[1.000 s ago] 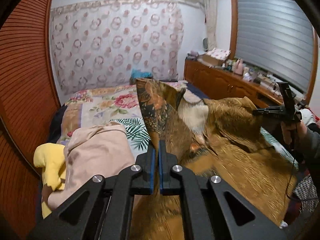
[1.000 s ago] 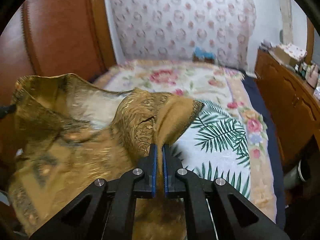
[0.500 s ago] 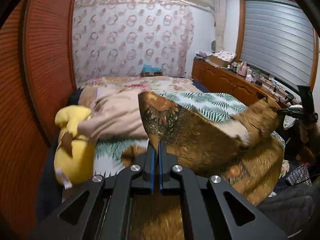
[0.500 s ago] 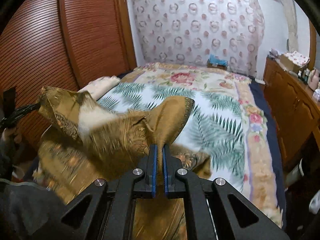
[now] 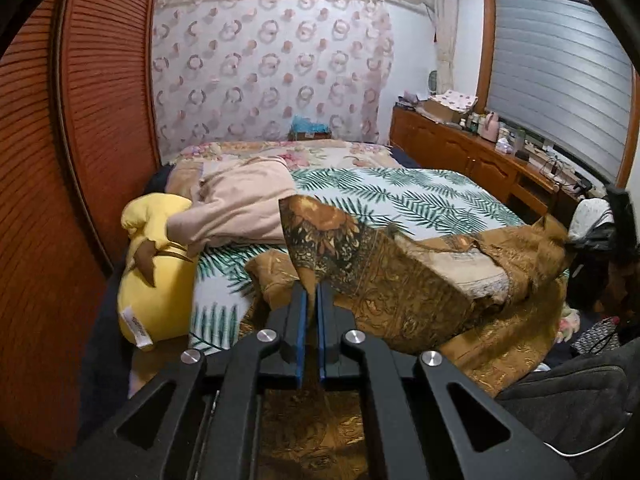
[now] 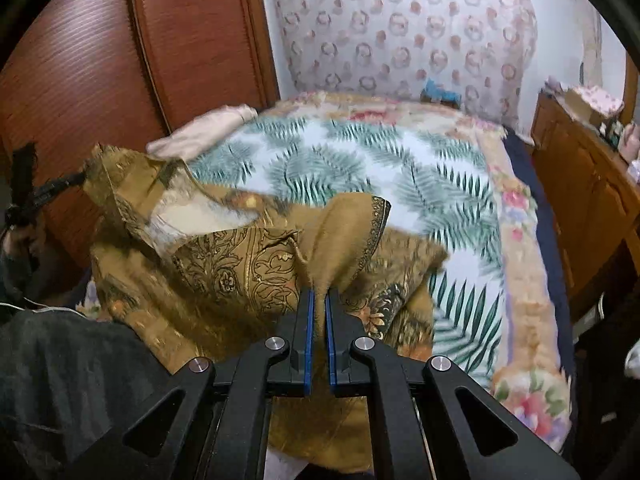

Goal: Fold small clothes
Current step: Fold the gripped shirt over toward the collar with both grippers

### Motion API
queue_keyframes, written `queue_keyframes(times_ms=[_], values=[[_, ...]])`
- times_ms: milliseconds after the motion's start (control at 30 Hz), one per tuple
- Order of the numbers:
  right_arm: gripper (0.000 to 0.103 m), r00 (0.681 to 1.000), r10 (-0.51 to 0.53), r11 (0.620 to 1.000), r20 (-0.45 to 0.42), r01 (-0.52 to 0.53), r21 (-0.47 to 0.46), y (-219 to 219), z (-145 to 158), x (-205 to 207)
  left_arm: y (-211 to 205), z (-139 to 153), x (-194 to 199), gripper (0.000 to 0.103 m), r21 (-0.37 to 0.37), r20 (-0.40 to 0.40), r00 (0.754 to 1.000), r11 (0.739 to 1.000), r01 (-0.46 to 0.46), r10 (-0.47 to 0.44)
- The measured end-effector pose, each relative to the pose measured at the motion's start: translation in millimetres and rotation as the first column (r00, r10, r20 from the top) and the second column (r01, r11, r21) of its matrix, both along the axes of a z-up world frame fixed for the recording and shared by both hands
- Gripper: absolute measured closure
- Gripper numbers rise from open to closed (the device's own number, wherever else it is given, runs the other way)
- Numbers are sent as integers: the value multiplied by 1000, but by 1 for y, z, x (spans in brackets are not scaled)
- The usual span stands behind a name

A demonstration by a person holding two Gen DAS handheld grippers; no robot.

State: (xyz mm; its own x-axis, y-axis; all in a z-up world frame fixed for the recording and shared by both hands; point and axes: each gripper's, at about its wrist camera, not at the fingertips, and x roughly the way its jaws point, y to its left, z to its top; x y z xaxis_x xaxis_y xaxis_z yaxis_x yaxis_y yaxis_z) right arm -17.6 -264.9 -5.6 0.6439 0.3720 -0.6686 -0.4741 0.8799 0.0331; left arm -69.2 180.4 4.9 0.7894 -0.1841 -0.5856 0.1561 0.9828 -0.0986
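Observation:
A golden-brown patterned garment (image 5: 404, 280) is stretched between my two grippers over the near end of the bed; its pale lining shows in the middle. My left gripper (image 5: 311, 300) is shut on one corner of it. My right gripper (image 6: 319, 300) is shut on the other corner of the garment (image 6: 224, 276). The lower part of the cloth hangs over the bed edge. In the left wrist view the right gripper (image 5: 618, 216) shows at the far right; in the right wrist view the left gripper (image 6: 36, 192) shows at the far left.
The bed (image 5: 400, 196) has a palm-leaf and flower cover. A pink cloth (image 5: 244, 204) and a yellow plush toy (image 5: 152, 276) lie at its left side by the wooden louvred doors (image 5: 88, 120). A wooden cabinet (image 5: 472, 156) with clutter runs along the right.
Both grippers have come down and drawn apart, so the garment went from held up and bunched to spread lower over the near end of the bed.

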Motion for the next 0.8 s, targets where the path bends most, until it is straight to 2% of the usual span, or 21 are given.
queue_keyframes(times_ms=[67, 133, 200, 267, 400, 433, 467, 533, 667, 767, 800], values=[[98, 1000, -4, 1000, -18, 4, -10, 0, -8, 1, -1, 0, 2, 98, 8, -11, 1000, 1000, 5, -5], [98, 1000, -6, 1000, -23, 6, -6, -2, -9, 0, -1, 4, 0, 92, 13, -6, 1000, 1000, 4, -4], [98, 1000, -10, 1000, -24, 10, 9, -5, -8, 1, -1, 8, -1, 81, 17, 7, 1000, 1000, -4, 4], [98, 1000, -8, 1000, -25, 8, 21, -5, -10, 7, 0, 13, -1, 61, 12, 24, 1000, 1000, -17, 17], [98, 1000, -1, 1000, -23, 2, 1, -3, -17, 11, 2, 18, 5, 57, 12, 32, 998, 999, -46, 46], [98, 1000, 1, 1000, -25, -1, 1, -3, -17, 11, 3, 18, 9, 50, 14, 30, 998, 999, -52, 51], [98, 1000, 2, 1000, -24, -2, 0, -4, -21, 12, 3, 17, 12, 37, 14, 26, 998, 999, -51, 51], [98, 1000, -1, 1000, -22, 1, -5, -5, -20, 12, 4, 11, 23, 23, 27, 4, 999, 999, -38, 38], [88, 1000, -16, 1000, -4, 16, 1, -12, -13, 15, 8, -5, 50, 22, 71, -49, 998, 997, -31, 35], [71, 999, -39, 999, 13, 39, -5, -18, -10, 24, 20, -17, 73, 22, 64, -90, 995, 997, -36, 42], [69, 999, -46, 999, 19, 46, -7, -20, -10, 28, 24, -20, 80, 22, 56, -101, 994, 998, -39, 45]])
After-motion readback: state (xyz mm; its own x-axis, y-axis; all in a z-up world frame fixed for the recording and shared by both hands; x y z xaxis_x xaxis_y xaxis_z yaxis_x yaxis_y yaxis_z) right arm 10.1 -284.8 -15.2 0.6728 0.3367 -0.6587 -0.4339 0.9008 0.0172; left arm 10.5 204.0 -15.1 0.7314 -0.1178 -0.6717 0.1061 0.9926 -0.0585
